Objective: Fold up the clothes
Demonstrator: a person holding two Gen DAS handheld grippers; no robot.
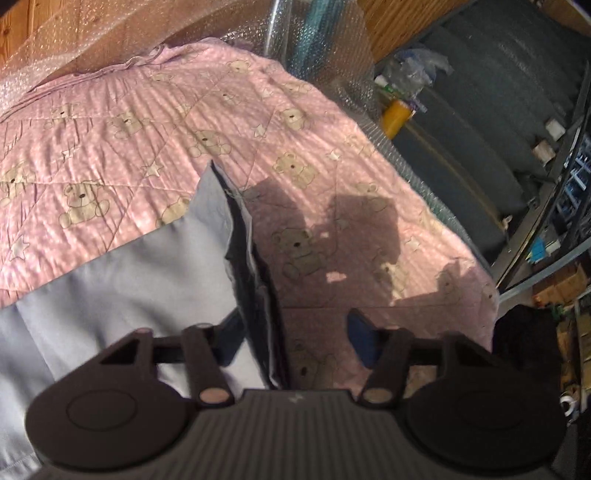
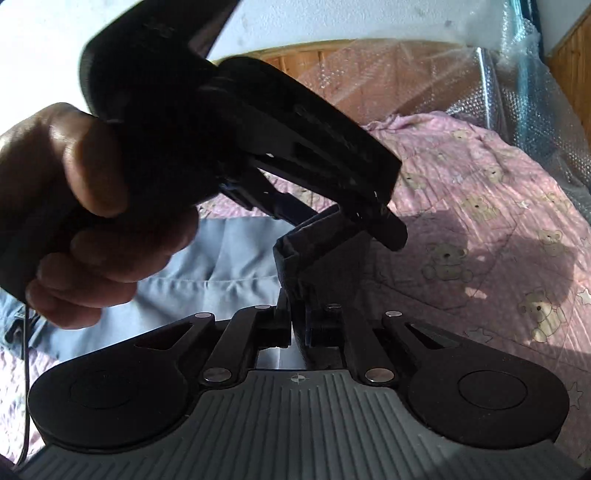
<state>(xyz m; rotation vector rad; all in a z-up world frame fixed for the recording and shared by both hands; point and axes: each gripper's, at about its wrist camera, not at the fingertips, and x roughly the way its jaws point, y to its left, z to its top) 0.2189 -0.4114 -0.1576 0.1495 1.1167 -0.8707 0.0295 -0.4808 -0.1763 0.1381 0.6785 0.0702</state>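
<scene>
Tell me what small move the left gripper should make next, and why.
Probably close the left gripper on the grey garment. The garment's raised edge runs between the gripper's open jaws, lifted off the pink bear quilt. The right gripper is already shut on the same edge, so a second grip would let both carry the fold.

Bed covered by pink quilt (image 1: 155, 122) with teddy-bear and star print. Wooden headboard (image 1: 110, 33) behind it, wrapped in bubble wrap (image 2: 524, 110). White wall (image 2: 332, 22) above, wood panelling (image 2: 576, 55) at the corner. Dark ribbed mattress-like slab (image 1: 491, 122) stands beside the bed, yellow tape roll (image 1: 397, 116) and clutter next to it. Hard sunlight, sharp shadows on quilt.
</scene>
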